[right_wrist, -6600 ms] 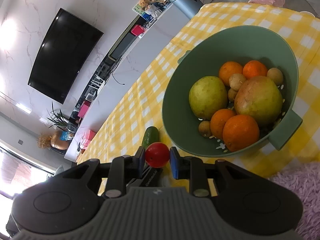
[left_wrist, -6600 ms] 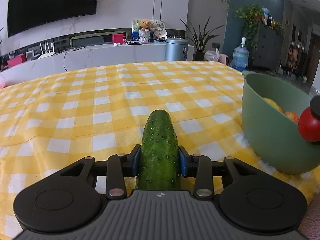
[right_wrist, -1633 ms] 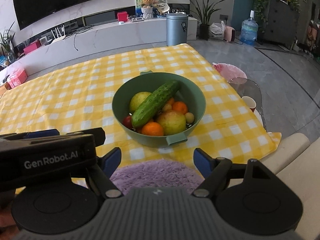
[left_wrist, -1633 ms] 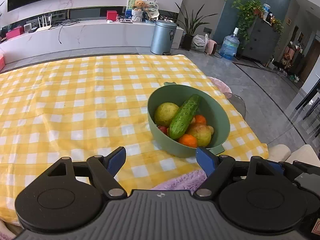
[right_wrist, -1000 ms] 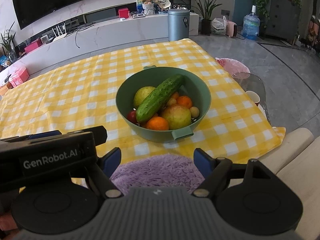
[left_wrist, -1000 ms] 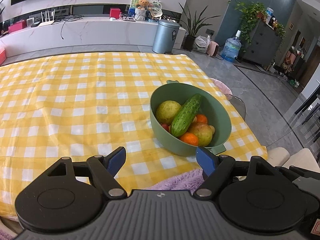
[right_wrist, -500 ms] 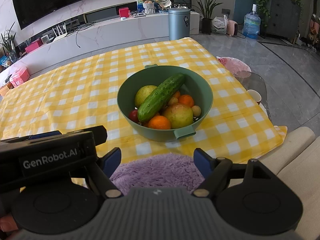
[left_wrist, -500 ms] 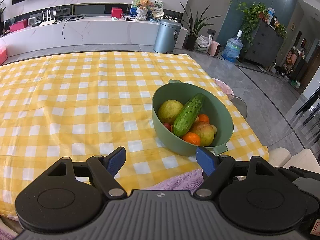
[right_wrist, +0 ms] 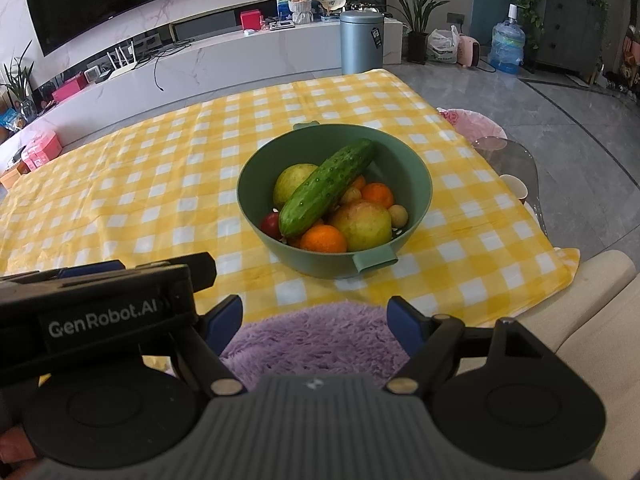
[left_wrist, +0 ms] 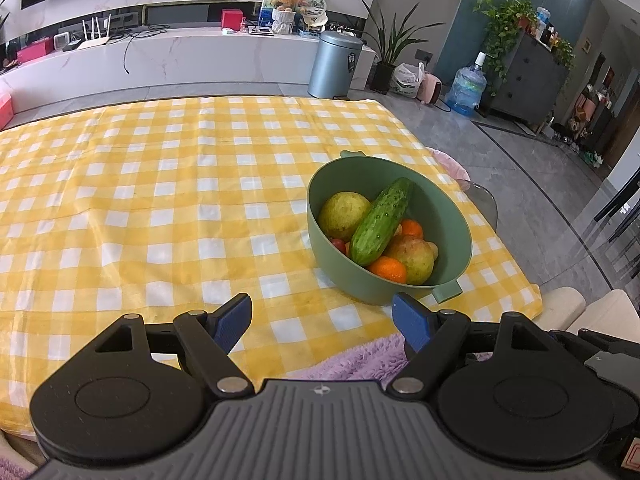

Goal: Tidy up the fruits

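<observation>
A green bowl [left_wrist: 452, 216] [right_wrist: 416, 172] stands on the yellow checked tablecloth [left_wrist: 160, 208] [right_wrist: 160, 192] near its front right corner. Inside, a cucumber [left_wrist: 382, 226] [right_wrist: 326, 188] lies slanted on top of pears, oranges, a red tomato [right_wrist: 270, 224] and small round pale fruits. My left gripper [left_wrist: 322, 320] hangs open and empty, well short of the bowl and to its left. My right gripper [right_wrist: 314, 320] is open too, holding nothing, pulled back over a purple fluffy cover [right_wrist: 316, 340]. The left gripper's body [right_wrist: 100, 312] shows at the left of the right wrist view.
A pale chair [right_wrist: 580, 312] stands at the table's near right corner. Beyond the right edge sit a pink cushion [right_wrist: 472, 124], a glass side table and a paper cup [right_wrist: 516, 188]. A white TV console, a bin [left_wrist: 338, 64] and plants line the far wall.
Since six seconds ago the cucumber and tomato left my grippers and now lie in the bowl; both grippers opened and drew back. Over the last second the views hardly shift.
</observation>
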Motion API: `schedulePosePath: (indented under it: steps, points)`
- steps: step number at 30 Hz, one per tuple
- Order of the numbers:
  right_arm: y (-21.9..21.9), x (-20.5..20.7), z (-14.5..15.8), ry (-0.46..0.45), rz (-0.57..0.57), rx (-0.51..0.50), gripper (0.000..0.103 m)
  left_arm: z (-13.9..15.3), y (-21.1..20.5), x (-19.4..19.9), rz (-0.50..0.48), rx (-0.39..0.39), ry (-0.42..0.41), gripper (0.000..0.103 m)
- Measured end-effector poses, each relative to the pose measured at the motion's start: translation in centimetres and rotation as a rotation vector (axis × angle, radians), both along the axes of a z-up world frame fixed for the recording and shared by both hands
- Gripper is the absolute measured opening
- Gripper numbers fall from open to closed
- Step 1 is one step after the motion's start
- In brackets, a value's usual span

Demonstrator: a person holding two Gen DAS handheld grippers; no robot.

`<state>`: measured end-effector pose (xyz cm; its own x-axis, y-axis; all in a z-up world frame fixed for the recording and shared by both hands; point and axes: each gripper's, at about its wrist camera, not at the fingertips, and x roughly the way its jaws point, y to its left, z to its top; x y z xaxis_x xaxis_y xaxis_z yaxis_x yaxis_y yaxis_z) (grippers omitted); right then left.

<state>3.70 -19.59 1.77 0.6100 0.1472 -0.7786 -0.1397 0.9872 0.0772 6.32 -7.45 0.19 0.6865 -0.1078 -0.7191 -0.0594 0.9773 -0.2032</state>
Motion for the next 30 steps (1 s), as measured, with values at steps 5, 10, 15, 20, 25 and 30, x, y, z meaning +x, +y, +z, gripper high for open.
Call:
schedulePosePath:
  steps: [5,10,15,20,25,30]
  points:
    - [0.03,0.05,0.02,0.000,0.003,0.000,0.076,-0.02,0.01,0.01,0.000,-0.001,0.000,0.093]
    - [0.26,0.08,0.15,-0.002,0.010,-0.007,0.076,-0.08,0.04,-0.01,-0.002,-0.005,0.000,0.093]
    - [0.29,0.04,0.21,-0.008,0.012,-0.005,0.076,-0.05,0.03,-0.04,-0.003,0.001,-0.001,0.093]
    - [0.33,-0.01,0.24,-0.009,0.013,-0.006,0.076,0.12,0.04,-0.03,-0.015,0.003,0.001,0.093]
    - [0.53,-0.31,0.44,-0.022,0.013,-0.024,0.076,0.21,-0.01,-0.14,-0.015,0.007,-0.001,0.093]
    - [0.66,-0.42,0.60,-0.025,0.012,-0.035,0.075,0.28,0.05,-0.18,-0.025,-0.002,0.000,0.093]
